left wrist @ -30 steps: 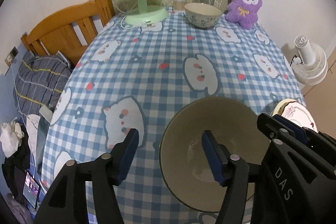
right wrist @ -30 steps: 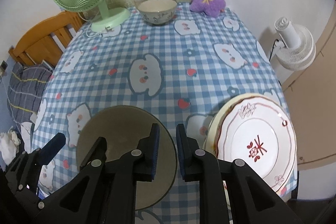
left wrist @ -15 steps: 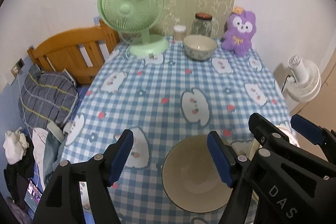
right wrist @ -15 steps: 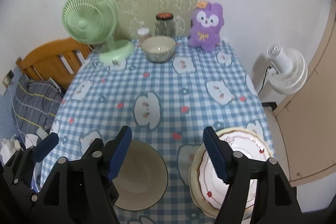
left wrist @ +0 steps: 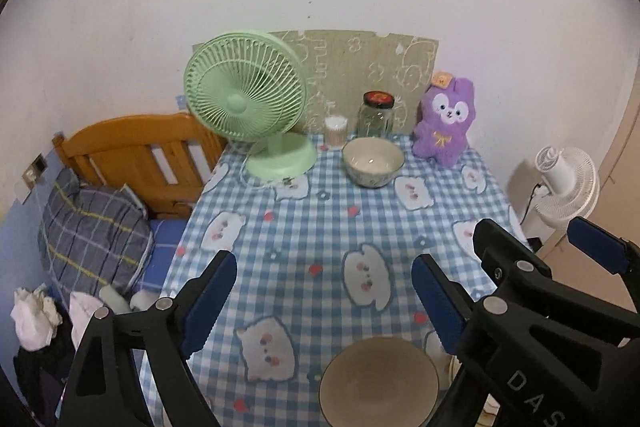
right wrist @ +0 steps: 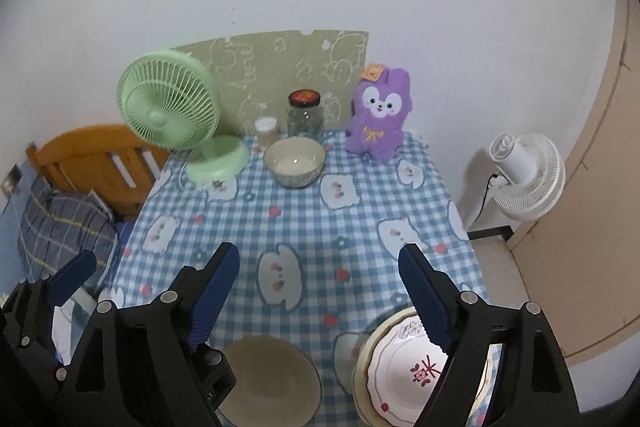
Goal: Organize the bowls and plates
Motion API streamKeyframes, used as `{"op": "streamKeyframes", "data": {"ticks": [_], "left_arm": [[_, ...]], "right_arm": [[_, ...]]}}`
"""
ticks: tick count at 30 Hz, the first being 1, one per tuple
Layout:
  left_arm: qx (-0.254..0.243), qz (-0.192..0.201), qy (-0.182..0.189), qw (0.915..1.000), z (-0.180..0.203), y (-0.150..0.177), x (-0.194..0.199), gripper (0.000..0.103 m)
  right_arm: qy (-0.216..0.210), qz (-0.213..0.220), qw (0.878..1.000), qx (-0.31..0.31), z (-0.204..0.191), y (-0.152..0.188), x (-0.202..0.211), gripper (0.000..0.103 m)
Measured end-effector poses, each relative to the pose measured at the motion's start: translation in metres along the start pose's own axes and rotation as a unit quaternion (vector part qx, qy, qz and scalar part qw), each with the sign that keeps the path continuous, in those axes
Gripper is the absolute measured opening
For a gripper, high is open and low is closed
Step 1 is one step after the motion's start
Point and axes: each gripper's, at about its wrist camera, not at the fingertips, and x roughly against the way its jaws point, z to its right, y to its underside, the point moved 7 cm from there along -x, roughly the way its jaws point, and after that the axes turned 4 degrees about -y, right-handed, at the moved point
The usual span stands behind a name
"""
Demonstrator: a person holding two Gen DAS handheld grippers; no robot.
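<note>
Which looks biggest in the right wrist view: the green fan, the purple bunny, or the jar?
1. green fan
2. purple bunny
3. jar
All stand along the table's far edge, so nearness hardly skews this.

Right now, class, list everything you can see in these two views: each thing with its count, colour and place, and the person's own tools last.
Near bowl: one, olive-beige, near table edge, left of the plates.
Far bowl: one, cream with patterned outside, far end, between fan and toy.
Plates: a stack, count unclear, white with red motif on top, near right corner.
Desk fan: one, green, far left of table.
Glass jar: one, clear with dark red lid, by the wall.
Small container: one, pale, left of jar.
Plush toy: one, purple, far right.
Tablecloth: one, blue-white check.
Floor fan: one, white, right of table.
Bed headboard: one, wooden, left.
Left gripper: blue fingers, opening, nothing between.
Right gripper: blue fingers, opening, nothing between.
</note>
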Motion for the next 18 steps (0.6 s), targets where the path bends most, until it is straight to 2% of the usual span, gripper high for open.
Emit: {"op": "streamKeyframes", "data": {"ticks": [5,7,9,18], "left_arm": [[-0.006,0.0,0.021,0.9998,-0.004,-0.02,-0.005,0.09],[-0.015,0.004,0.024,0.9996,-0.004,-0.029,-0.009,0.09],[-0.019,0.008,0.03,0.9994,-0.003,-0.038,-0.013,0.09],[-0.019,0.018,0.018,0.9995,0.003,-0.072,-0.036,0.09]], "right_arm": [[0.008,0.008,1.0,0.004,-0.008,-0.022,-0.003,0.087],[0.007,0.014,1.0,0.0,-0.009,-0.03,-0.006,0.093],[0.004,0.016,1.0,-0.007,-0.01,-0.038,-0.012,0.094],[-0.01,0.022,1.0,0.015,-0.01,-0.074,-0.036,0.096]]}}
